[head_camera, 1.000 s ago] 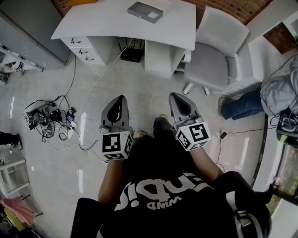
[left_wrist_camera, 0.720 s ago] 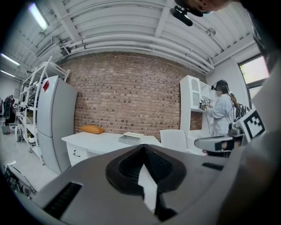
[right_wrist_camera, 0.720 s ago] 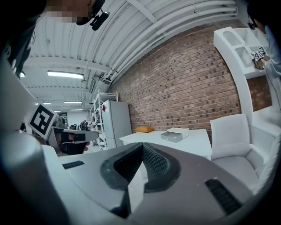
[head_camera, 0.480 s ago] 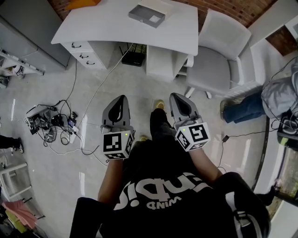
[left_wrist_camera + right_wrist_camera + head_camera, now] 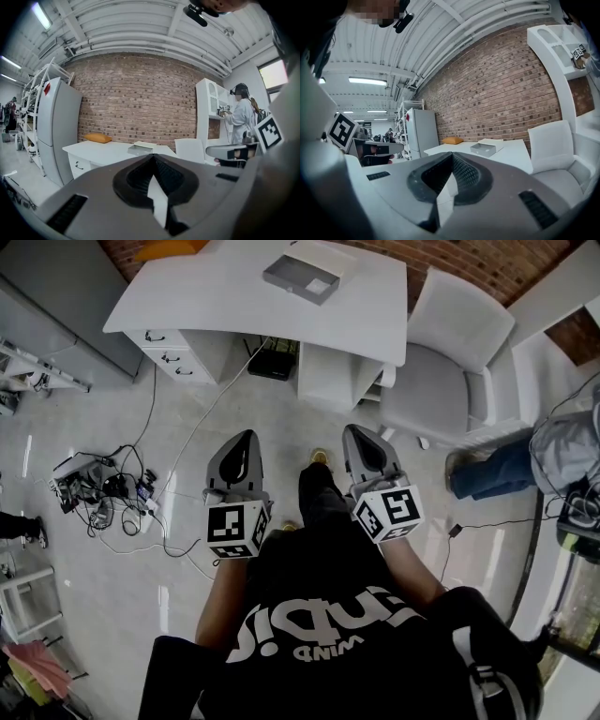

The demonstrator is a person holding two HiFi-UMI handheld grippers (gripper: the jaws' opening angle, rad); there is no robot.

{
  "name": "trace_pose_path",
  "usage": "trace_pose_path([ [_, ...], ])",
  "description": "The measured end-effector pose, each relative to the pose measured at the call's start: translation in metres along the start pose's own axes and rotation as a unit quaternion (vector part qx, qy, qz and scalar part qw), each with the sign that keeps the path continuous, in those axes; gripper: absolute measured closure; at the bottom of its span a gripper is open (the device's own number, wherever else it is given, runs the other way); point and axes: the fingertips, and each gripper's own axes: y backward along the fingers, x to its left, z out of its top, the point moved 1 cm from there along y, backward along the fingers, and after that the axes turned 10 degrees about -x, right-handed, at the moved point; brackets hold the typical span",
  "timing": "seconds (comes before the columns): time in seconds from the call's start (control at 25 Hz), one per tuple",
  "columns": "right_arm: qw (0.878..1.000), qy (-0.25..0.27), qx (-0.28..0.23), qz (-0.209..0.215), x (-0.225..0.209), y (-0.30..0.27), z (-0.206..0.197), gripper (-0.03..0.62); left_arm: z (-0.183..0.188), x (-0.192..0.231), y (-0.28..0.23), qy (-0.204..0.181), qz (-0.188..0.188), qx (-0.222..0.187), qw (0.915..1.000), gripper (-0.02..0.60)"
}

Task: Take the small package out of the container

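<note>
A grey open container (image 5: 300, 276) lies on the white desk (image 5: 216, 292) far ahead, with a white patch inside it that may be the small package. It also shows as a grey box (image 5: 483, 148) in the right gripper view and a pale box (image 5: 141, 147) in the left gripper view. My left gripper (image 5: 240, 443) and right gripper (image 5: 360, 439) are held side by side over the floor, well short of the desk. Both are shut with nothing between the jaws.
A white armchair (image 5: 441, 362) stands right of the desk. A tangle of cables and a power strip (image 5: 98, 486) lies on the floor at the left. A seated person's legs (image 5: 497, 465) are at the right. An orange cushion (image 5: 97, 138) rests on the desk's far end beside a grey fridge (image 5: 58, 126).
The view has advanced toward the desk, which sits slightly lower in the head view. Both grippers keep their pose, shut and side by side.
</note>
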Motion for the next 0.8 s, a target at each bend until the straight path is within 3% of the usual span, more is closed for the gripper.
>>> trace_pose_path([
  [0.8, 1.000, -0.019, 0.013, 0.016, -0.060, -0.114, 0.011, 0.595, 0.009, 0.037, -0.114, 0.011, 0.014, 0.025, 0.9995, 0.577],
])
